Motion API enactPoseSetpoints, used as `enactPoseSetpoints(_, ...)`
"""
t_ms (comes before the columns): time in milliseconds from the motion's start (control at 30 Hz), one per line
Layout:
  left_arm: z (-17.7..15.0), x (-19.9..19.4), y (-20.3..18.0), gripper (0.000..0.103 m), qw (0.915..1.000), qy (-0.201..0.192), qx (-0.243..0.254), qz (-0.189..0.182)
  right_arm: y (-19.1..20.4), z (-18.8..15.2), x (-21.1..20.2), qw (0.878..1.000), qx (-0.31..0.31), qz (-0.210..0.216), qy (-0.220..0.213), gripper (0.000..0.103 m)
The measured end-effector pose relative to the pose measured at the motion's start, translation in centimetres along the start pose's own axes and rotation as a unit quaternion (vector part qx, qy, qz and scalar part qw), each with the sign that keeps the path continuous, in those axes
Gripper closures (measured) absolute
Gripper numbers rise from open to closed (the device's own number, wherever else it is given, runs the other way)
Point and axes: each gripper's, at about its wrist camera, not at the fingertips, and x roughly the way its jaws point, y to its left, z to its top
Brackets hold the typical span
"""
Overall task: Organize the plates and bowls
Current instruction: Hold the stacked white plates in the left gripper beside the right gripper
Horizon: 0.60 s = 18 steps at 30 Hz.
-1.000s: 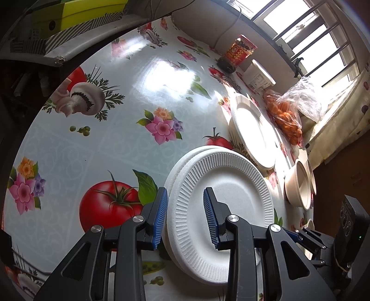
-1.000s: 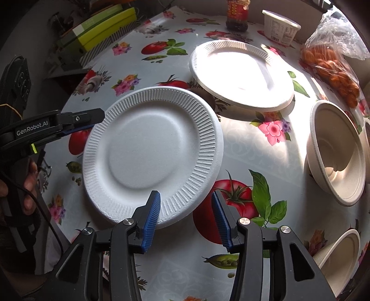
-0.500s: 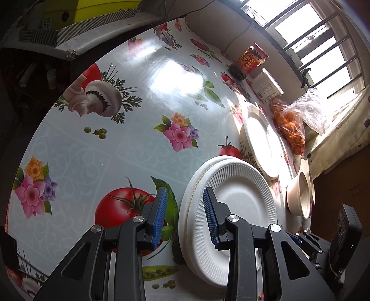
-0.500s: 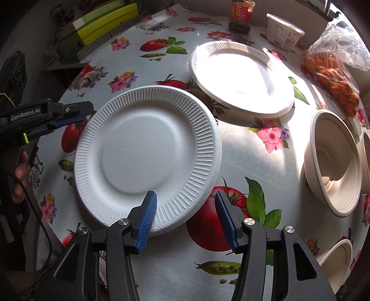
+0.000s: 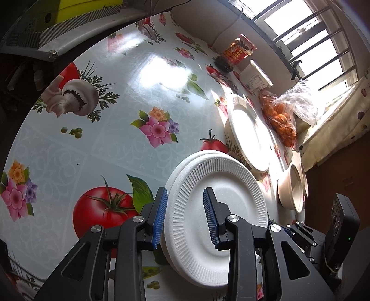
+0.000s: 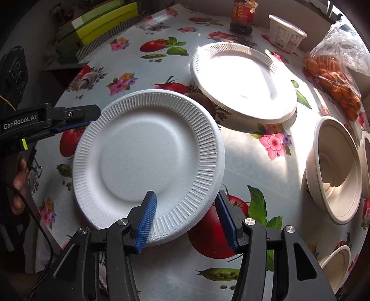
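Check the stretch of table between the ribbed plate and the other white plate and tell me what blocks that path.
Nothing visible does. Between the ribbed plate and the far plate lies only bare tablecloth. The bowl sits off to the right, and the jar, tub and bag are beyond it.

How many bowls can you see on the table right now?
3. One big bowl right of the ribbed plates, a second bowl just behind it at the frame edge, and a third bowl at the lower right. More may sit out of frame.
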Motion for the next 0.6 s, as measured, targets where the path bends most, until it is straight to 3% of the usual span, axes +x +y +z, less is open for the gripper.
enactPoseSetpoints(267,0.5,-0.6,1.1,0.069,0.9997,-0.015,-0.014,0.013,-0.4,0.3,0.3,1.0,0.009,0.001,0.0,0.05)
enactPoseSetpoints(600,0.2,0.0,0.2,0.069,0.9999,-0.002,-0.012,-0.011,-0.2,0.7,0.6,1.0,0.012,0.001,0.0,0.048)
